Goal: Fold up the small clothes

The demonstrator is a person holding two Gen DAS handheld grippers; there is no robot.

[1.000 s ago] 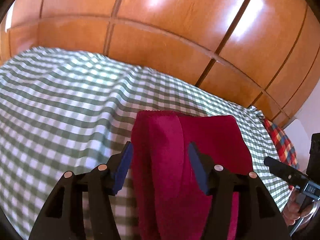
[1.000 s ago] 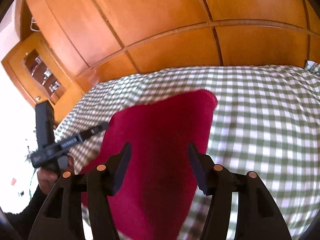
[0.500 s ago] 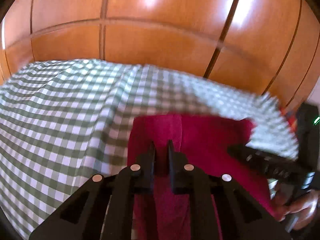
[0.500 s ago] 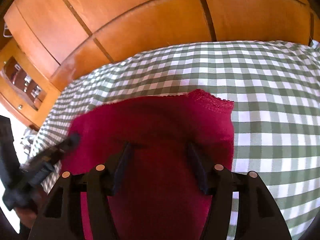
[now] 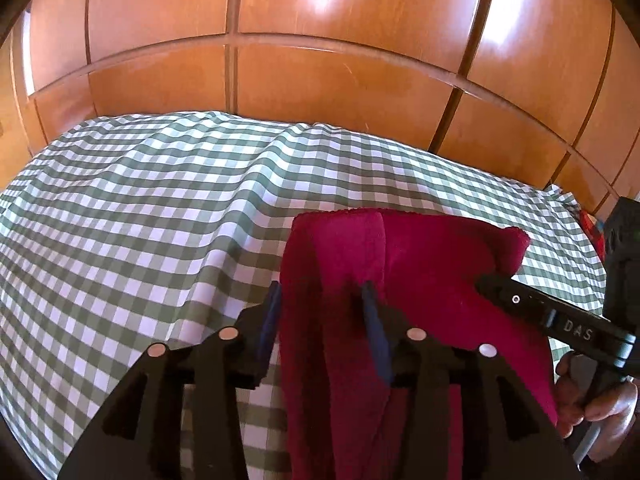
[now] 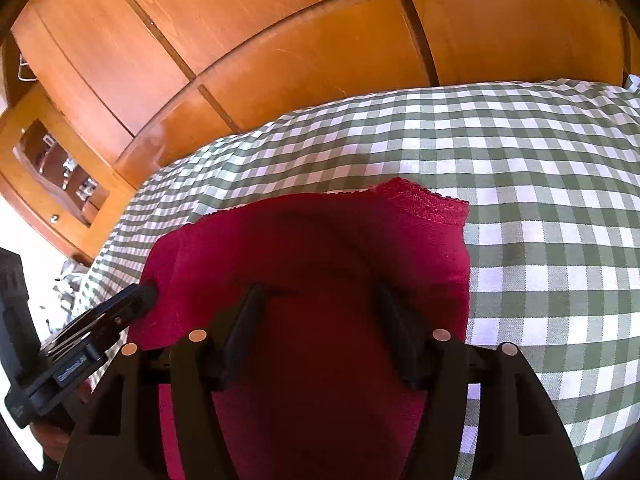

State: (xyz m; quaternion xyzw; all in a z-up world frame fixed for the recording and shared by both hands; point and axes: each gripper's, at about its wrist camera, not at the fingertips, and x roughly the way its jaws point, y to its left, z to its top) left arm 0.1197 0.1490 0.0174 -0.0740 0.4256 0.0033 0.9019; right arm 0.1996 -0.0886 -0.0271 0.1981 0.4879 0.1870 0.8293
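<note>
A small crimson garment [image 5: 420, 264] with a lace hem [image 6: 428, 204] lies on the green-and-white checked bedcover [image 5: 160, 208]. Its left part is folded over into a band. My left gripper [image 5: 320, 304] is open, its fingers set on either side of that folded band at the garment's near left part. My right gripper [image 6: 320, 312] is open and empty, low over the garment's right part, fingers [image 6: 244, 320] pointing at the cloth. Each gripper shows in the other's view, the right gripper [image 5: 552, 316] at the garment's right edge and the left gripper [image 6: 100, 328] at its left edge.
A wooden panelled wardrobe [image 5: 320, 60] stands behind the bed. A wooden cabinet with a glass door [image 6: 52, 168] is at the far left. A red-and-blue checked cloth [image 5: 592, 228] lies at the bed's right edge. The checked bedcover [image 6: 540, 200] stretches right of the garment.
My left gripper shut on the folded band half a second ago and has since opened again. My right gripper moved down closer to the garment and stayed open.
</note>
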